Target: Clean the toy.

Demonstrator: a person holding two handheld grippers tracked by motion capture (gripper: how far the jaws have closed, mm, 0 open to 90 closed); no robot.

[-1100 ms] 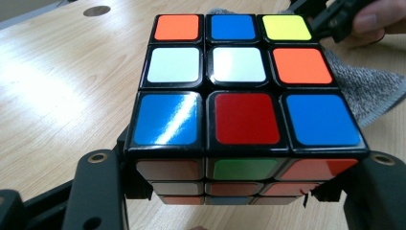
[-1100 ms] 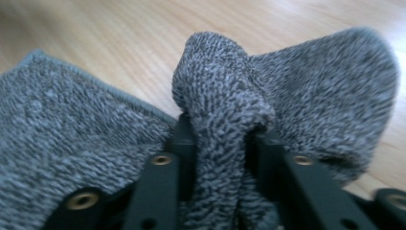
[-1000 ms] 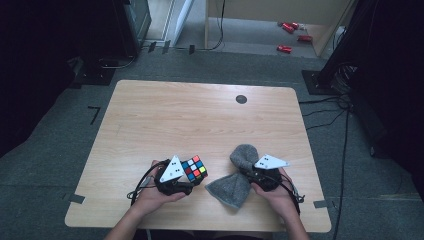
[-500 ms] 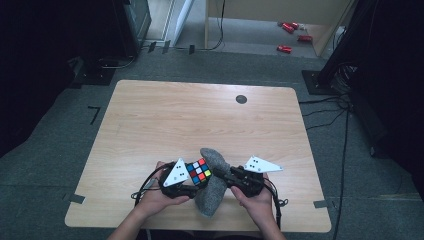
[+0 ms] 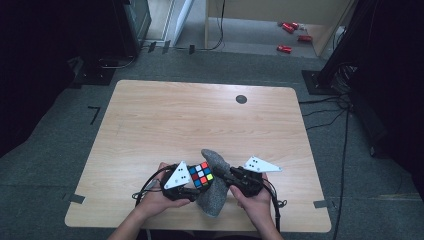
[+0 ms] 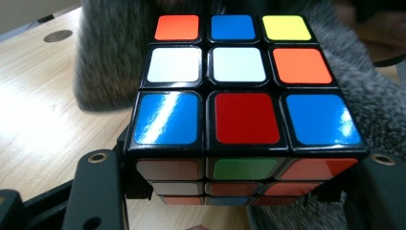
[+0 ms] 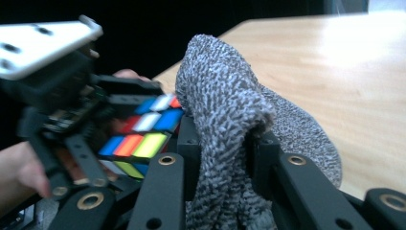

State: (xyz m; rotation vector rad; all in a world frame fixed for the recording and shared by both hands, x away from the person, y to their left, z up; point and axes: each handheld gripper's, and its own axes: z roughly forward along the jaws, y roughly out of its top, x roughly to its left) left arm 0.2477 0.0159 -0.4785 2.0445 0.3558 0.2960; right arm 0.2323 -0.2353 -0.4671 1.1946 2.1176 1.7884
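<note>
Grey knitted sock (image 5: 215, 192) pinched in right tongs (image 5: 226, 176) abuts cube (image 5: 200, 174) clamped by left tongs (image 5: 192, 184); next, judged: draw sock's mouth over cube

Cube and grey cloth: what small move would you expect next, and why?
Probably the right gripper draws the grey cloth over the cube. It pinches a fold of the cloth right beside the cube, which the left gripper clamps just above the table.

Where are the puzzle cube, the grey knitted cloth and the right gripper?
puzzle cube (image 6: 245, 117), left gripper view, red middle sticker of its top face.
grey knitted cloth (image 7: 225, 115), right gripper view, fold pinched between the jaws.
right gripper (image 5: 226, 176), high view, jaw tips at the cloth.
</note>
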